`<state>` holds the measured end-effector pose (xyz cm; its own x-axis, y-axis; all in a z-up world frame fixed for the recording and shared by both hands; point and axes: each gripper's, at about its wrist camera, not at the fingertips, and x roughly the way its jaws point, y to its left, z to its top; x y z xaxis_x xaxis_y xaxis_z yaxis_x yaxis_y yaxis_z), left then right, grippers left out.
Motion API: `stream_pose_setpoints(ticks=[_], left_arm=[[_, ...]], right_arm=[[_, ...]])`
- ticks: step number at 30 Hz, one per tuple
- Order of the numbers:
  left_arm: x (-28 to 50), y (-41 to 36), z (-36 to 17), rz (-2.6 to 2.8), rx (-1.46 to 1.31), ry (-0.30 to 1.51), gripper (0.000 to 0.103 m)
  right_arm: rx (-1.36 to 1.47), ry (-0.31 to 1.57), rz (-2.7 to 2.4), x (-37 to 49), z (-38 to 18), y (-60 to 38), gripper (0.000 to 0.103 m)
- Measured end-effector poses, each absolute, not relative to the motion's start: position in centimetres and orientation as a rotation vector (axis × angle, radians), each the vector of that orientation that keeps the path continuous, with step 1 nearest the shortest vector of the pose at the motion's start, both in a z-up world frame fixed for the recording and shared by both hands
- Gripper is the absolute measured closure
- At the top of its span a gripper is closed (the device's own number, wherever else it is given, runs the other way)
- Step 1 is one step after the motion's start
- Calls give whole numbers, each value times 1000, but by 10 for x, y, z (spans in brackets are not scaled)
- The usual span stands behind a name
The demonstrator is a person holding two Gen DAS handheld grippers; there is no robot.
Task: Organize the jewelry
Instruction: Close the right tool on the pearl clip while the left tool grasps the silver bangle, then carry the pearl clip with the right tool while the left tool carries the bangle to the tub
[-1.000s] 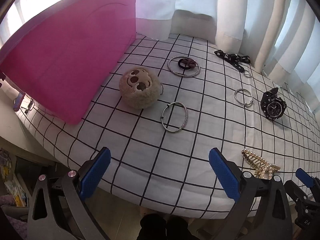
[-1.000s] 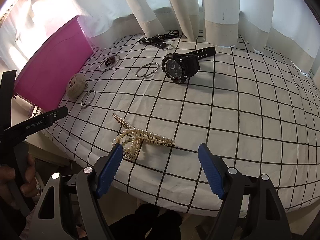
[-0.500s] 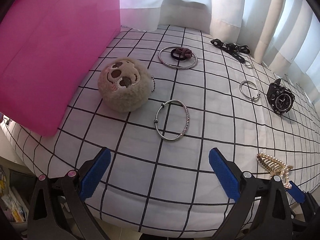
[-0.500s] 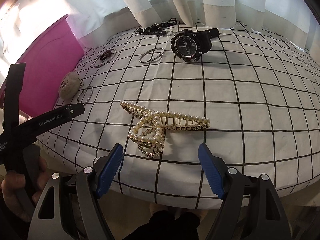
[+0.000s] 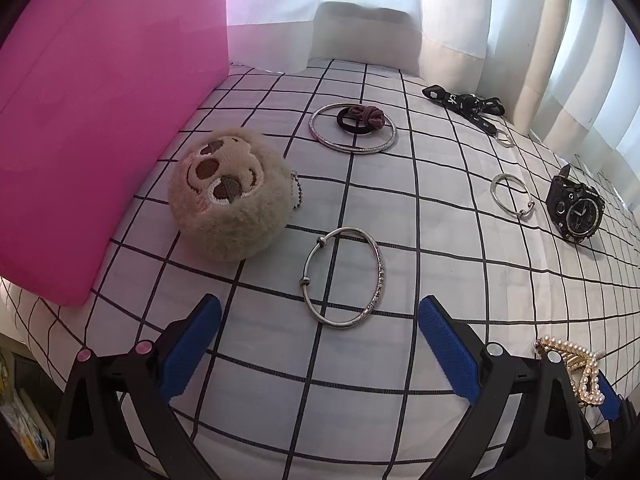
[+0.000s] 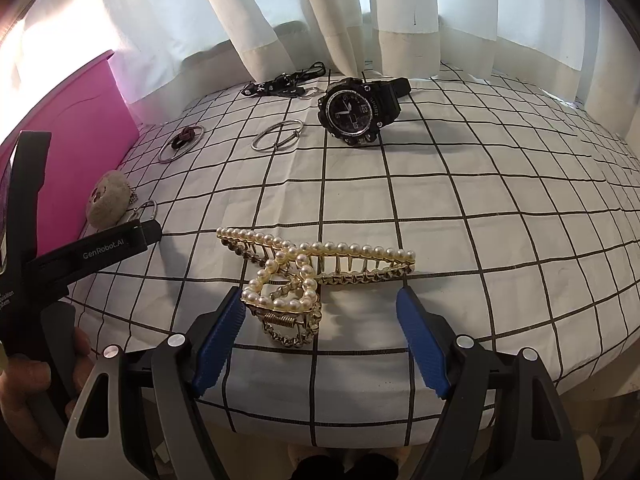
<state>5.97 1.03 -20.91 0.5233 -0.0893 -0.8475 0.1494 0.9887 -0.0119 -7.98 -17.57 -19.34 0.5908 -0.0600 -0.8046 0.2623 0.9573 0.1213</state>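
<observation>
My left gripper (image 5: 320,312) is open, its blue pads just short of a silver bangle (image 5: 343,282) on the checked cloth. A plush sloth keychain (image 5: 230,194) lies left of the bangle, beside a pink box (image 5: 100,100). My right gripper (image 6: 320,300) is open, its pads on either side of the near end of a pearl hair claw (image 6: 304,276). Farther back lie a black watch (image 6: 358,110), a small silver bangle (image 6: 278,141), a large silver ring around a hair tie (image 5: 354,128), and a black strap (image 5: 466,106).
White curtains (image 6: 360,12) hang behind the table. The table's front edge (image 6: 360,412) runs just under both grippers. The left gripper's body (image 6: 80,252) and the hand holding it show at the left of the right wrist view.
Both grippers have moved forward over the table. The silver bangle now lies just ahead of the left pads, and the pearl hair claw has come between the right pads.
</observation>
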Motion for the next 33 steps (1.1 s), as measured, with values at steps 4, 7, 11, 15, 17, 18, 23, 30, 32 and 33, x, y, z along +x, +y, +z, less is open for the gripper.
stream_pose_setpoints(ticks=[4,7,11,15,17,18,23,30,32,33], left_arm=[[65,7,-210,-137,78,992,6],[67,5,-211,-135,82,977,5],[68,2,-211,-125,77,959,5],[68,0,-211,-122,75,945,6],[66,-1,-210,-136,80,940,10],[64,-1,-208,-145,84,933,15],[53,-3,-203,-195,102,903,49],[53,-1,-201,-222,82,910,63],[52,-1,-200,-231,70,916,63],[51,-1,-200,-230,71,914,63]], right_arm=[[201,909,-208,-78,-195,-172,29],[173,900,-223,-77,-196,-169,29],[140,887,-241,-75,-198,-167,29],[109,873,-254,-73,-200,-166,29],[97,868,-256,-72,-201,-166,29],[97,865,-255,-72,-201,-166,29],[92,858,-247,-72,-200,-168,35],[86,852,-217,-70,-197,-169,73],[109,850,-203,-71,-196,-172,73],[116,849,-199,-71,-195,-173,73]])
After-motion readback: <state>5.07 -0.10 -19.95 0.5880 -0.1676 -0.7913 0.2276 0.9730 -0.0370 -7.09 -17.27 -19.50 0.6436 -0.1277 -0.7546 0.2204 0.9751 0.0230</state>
